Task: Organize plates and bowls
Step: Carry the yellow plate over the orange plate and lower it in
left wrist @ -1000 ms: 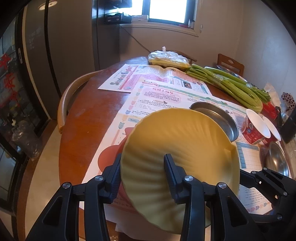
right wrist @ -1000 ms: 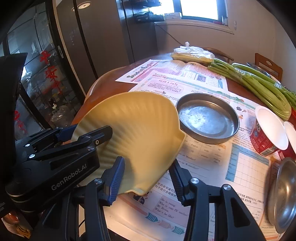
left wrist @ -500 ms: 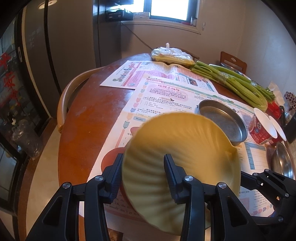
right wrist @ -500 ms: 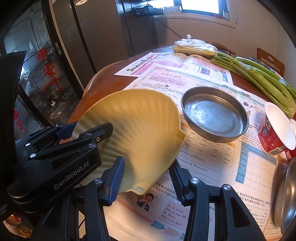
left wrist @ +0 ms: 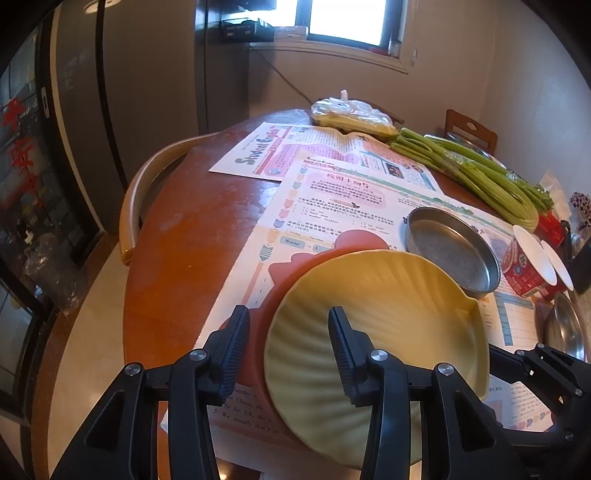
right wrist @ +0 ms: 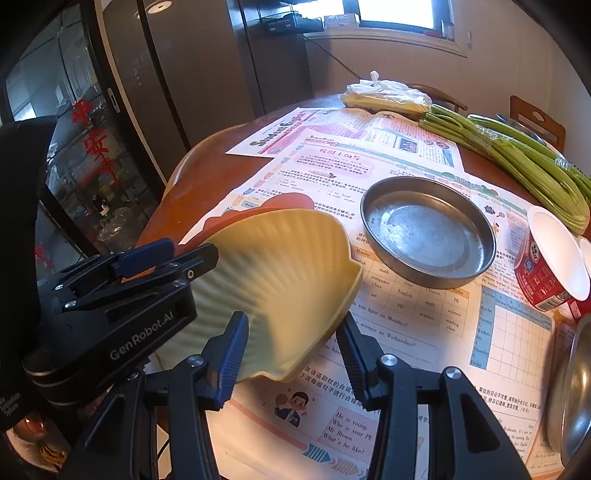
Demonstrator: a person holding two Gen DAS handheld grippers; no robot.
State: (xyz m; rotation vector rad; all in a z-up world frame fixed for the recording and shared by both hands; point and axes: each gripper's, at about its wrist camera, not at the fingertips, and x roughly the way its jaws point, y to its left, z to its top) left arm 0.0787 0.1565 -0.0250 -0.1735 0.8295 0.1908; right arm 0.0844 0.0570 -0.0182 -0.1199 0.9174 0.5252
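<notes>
Fingers of the left gripper (left wrist: pixel 288 350) straddle the near rim of the pale yellow shell-shaped ribbed plate (left wrist: pixel 376 317); whether they pinch it I cannot tell. The right gripper (right wrist: pixel 291 354) is closed on the plate's right corner. The plate lies over a red plate (left wrist: pixel 280 280) on newspaper (right wrist: pixel 406 325), beside a round steel pan (right wrist: pixel 428 230).

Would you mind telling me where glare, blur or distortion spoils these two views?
Left wrist view: the window is blown out white, fisheye bends the room edges, and the yellow shell plate is softly blurred. Right wrist view: similar window glare, and the metal pan shows dull reflections.
</notes>
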